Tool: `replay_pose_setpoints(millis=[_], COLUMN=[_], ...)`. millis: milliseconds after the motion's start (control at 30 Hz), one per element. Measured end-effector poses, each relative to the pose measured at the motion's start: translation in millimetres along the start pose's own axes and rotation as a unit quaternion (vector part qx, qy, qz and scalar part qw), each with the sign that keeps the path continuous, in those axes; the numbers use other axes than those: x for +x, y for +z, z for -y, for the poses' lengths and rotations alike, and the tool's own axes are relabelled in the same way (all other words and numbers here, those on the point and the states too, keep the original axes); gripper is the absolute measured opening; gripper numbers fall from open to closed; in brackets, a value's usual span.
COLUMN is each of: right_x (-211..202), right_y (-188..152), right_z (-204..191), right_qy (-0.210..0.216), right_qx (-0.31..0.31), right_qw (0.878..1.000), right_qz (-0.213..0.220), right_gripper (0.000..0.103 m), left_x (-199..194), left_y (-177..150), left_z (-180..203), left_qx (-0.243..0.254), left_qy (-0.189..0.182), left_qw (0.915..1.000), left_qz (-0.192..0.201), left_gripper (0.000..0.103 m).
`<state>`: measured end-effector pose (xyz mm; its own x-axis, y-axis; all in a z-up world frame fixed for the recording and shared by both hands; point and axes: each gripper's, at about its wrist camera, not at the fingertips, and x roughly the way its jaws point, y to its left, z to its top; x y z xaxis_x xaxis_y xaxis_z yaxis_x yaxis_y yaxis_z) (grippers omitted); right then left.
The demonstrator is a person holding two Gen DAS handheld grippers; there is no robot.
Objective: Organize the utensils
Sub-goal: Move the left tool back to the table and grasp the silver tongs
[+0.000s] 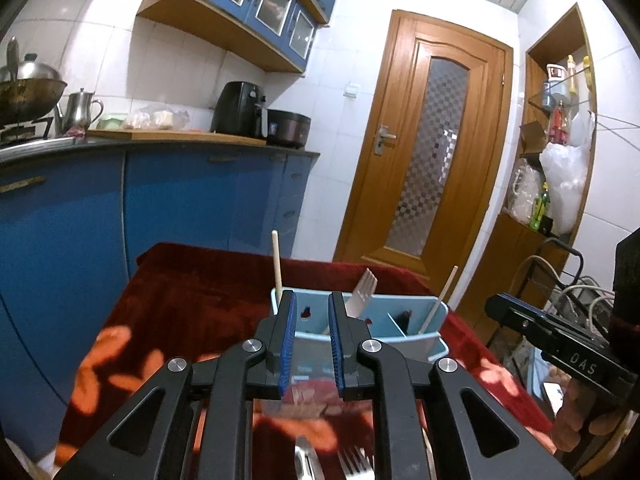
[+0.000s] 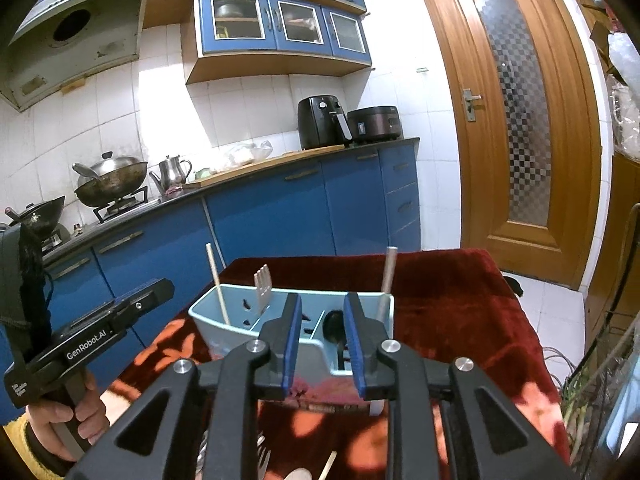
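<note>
A light blue utensil holder (image 1: 400, 320) (image 2: 224, 320) stands on the red flowered tablecloth (image 1: 180, 300). Upright in it are a fork (image 1: 366, 288) (image 2: 264, 286) with its tines up, a pale chopstick (image 1: 277, 264) (image 2: 216, 280), a second chopstick (image 1: 442, 300), a metal handle (image 2: 388, 276) and a dark spoon (image 2: 334, 328). My left gripper (image 1: 312, 300) hangs just short of the holder, open, with nothing between its fingers. Over the holder's near wall my right gripper (image 2: 322, 304) is also open and holds nothing. Loose cutlery lies under the grippers: a fork (image 1: 354, 466) (image 2: 262, 460), a metal piece (image 1: 306, 464) and a chopstick (image 2: 330, 464).
Blue cabinets and a counter (image 2: 280, 160) with an air fryer, a cooker, a kettle and a wok run behind the table. A wooden door (image 1: 428, 152) is at the back right. A wire rack with cables (image 2: 600, 360) stands right of the table. A hand (image 2: 68, 420) grips the left tool.
</note>
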<state>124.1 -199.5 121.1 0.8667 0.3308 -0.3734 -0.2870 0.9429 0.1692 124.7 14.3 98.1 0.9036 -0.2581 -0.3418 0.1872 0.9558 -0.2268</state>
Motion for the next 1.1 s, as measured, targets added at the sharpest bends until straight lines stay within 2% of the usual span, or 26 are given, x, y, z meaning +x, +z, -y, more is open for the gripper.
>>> replay_pose_setpoints(millis=[400,567,1100], right_x=[-41.6,-50.6,-58.0], right_y=[-10.8,-20.6,-76.6], right_z=[-8.8,-6.4,-3.7], right_qy=[-0.023,-0.016,-0.025], right_qx=[0.017,0.040,0.068], right_qw=[0.999,0.997,0.987], right_qz=[-0.034,-0.067,-0.142], right_gripper=[0.024,0.024,0.026], left_x=[-33.3,-44.4,-44.0], left_y=[-12.3,-21.6,-69.1], left_z=[-2.5,-5.2,0.7], left_qx=[-0.006,0.005,0.036], left_qy=[-0.002,0.005,0.013], left_qw=[0.9990,0.9975,0.9837], left_qz=[-0.045,-0.070,-0.176], left_gripper=[0.016,0.016,0.016])
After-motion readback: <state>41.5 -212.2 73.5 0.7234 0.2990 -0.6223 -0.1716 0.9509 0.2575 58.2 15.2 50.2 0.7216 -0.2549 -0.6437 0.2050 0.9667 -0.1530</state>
